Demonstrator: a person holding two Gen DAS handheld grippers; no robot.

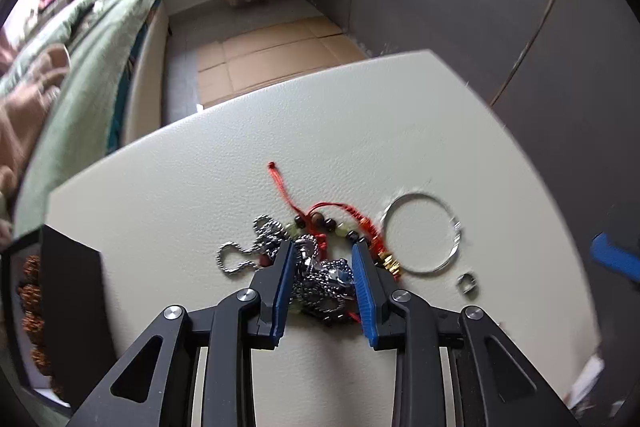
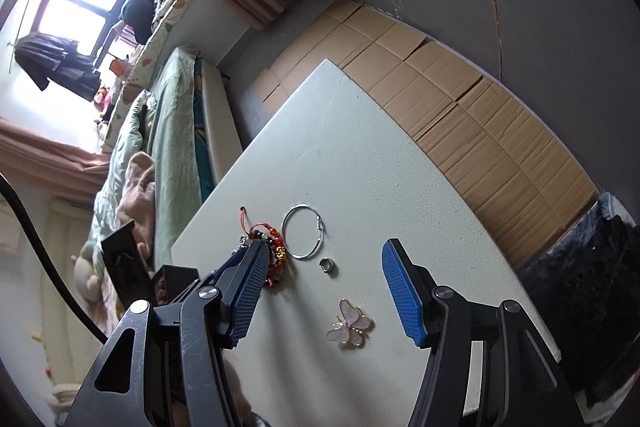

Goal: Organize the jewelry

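A tangle of jewelry lies on the white table [image 1: 180, 187]: a silver ball chain necklace [image 1: 240, 255] with a metal pendant [image 1: 328, 281], and a red cord beaded bracelet [image 1: 332, 223]. My left gripper [image 1: 323, 251] is open, its blue pads on either side of the pendant and chain, low over the pile. A large silver hoop [image 1: 420, 233] and a small ring [image 1: 467, 283] lie to the right. In the right wrist view my right gripper [image 2: 326, 259] is open and empty above the table, over a pink butterfly brooch [image 2: 350, 323], with the hoop [image 2: 303, 233], the ring [image 2: 329, 265] and the bracelet [image 2: 274, 247] beyond.
A black jewelry box [image 1: 60, 307] holding brown beads stands open at the table's left edge, also in the right wrist view [image 2: 160, 279]. A bed with green bedding [image 1: 92, 47] runs along the left. Cardboard [image 2: 460, 107] covers the floor beyond the table.
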